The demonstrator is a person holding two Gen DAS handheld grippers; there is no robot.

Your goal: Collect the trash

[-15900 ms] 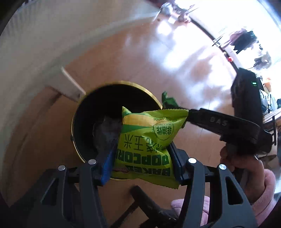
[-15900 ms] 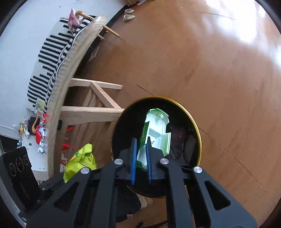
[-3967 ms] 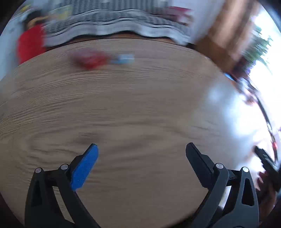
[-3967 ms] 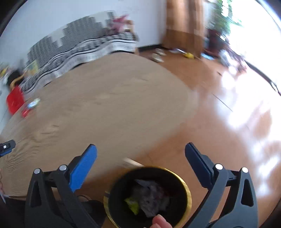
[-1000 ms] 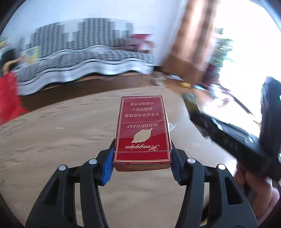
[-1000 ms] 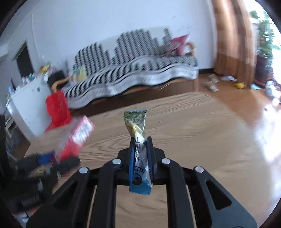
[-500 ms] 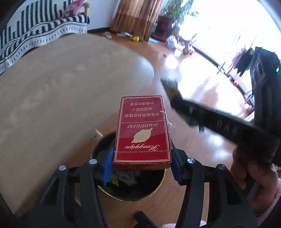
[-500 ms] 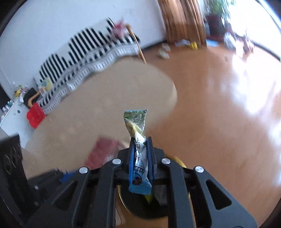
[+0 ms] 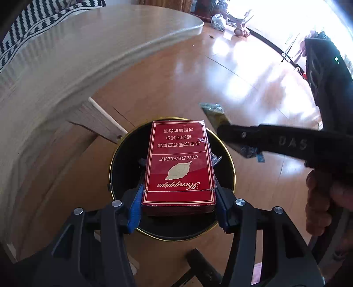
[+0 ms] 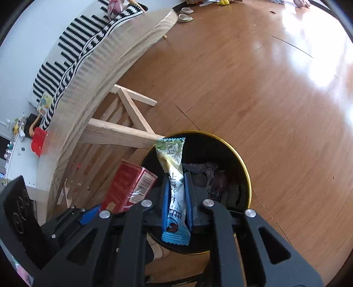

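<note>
Left wrist view. Left gripper clamped on a red cigarette pack, blue pads pressing its two long sides near the pack's near end. Pack lies flat, broad face up, long axis running straight away from the camera; its print reads upside down, "GOLDENLEAF" with a gold leaf emblem. Pack hangs over the mouth of a black, gold-rimmed trash bin that stands on the wooden floor. Bin sits just beside the curved edge of a pale wooden table, next to a slanted table leg. Right gripper enters from the right side of this view, above the bin's right rim, a hand behind it; a wrapper end shows at its tip. Striped sofa cover beyond the table; bright glare on the floor at far right.

Right wrist view. Right gripper closed tight on a narrow snack wrapper, green-white at the far end, blue at the near end. Wrapper stands along the finger line, long axis pointing away, over the bin's left half. Crumpled dark trash lies inside the bin. Cigarette pack at left in the left gripper, by the bin's left rim. Table edge curves up the left; crossed wooden braces beneath. Slippers on the floor at the top.
</note>
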